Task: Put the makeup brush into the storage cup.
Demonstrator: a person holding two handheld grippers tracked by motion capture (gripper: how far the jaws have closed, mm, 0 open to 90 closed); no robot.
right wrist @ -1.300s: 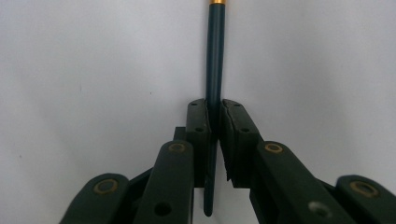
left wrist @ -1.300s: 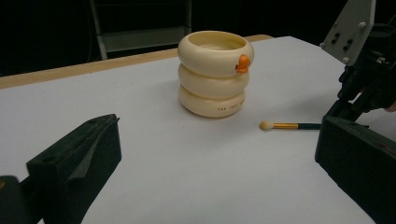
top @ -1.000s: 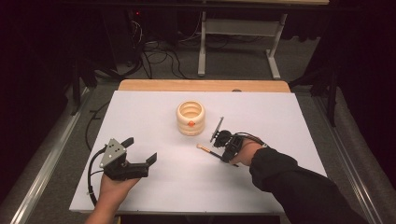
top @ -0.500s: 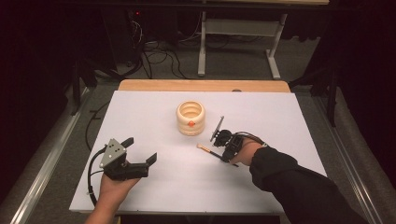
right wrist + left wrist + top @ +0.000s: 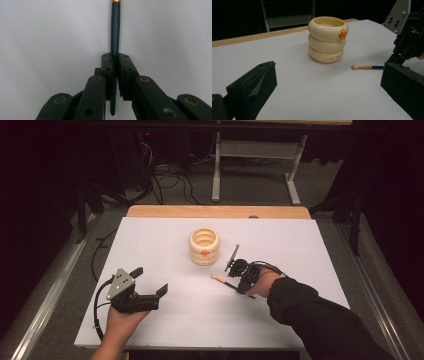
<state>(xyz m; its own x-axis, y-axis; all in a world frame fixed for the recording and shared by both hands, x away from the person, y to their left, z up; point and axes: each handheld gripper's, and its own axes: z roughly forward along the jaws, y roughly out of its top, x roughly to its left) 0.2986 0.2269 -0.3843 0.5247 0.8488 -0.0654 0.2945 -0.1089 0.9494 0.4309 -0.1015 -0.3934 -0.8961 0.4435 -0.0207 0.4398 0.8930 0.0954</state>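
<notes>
Dark room all round, cables on the floor at the far side, and a white table [image 5: 165, 245] lit up in the middle. On it, a small brush [image 5: 368, 67] lies just right of a cream cup [image 5: 204, 246] built like three stacked rings with an orange tab on the front.

And the right gripper [image 5: 115, 58] has the brush: jaws pinched together on the dark blue handle, well back from the gold ferrule, with the tail of the handle poking out behind the pads. The pale tip points left toward the cup, apart from it.

Left gripper [image 5: 150, 295] sits near-left on the table, jaws spread wide, nothing in them, aimed across at the cup.

How will it handle? Looks feather-light, thin and stiff, so lifting is no trouble. The risk is the round, smooth handle rolling or pivoting in such a narrow pinch. A hold nearer the ferrule would likely steady the tip; the soft head is best left untouched.
</notes>
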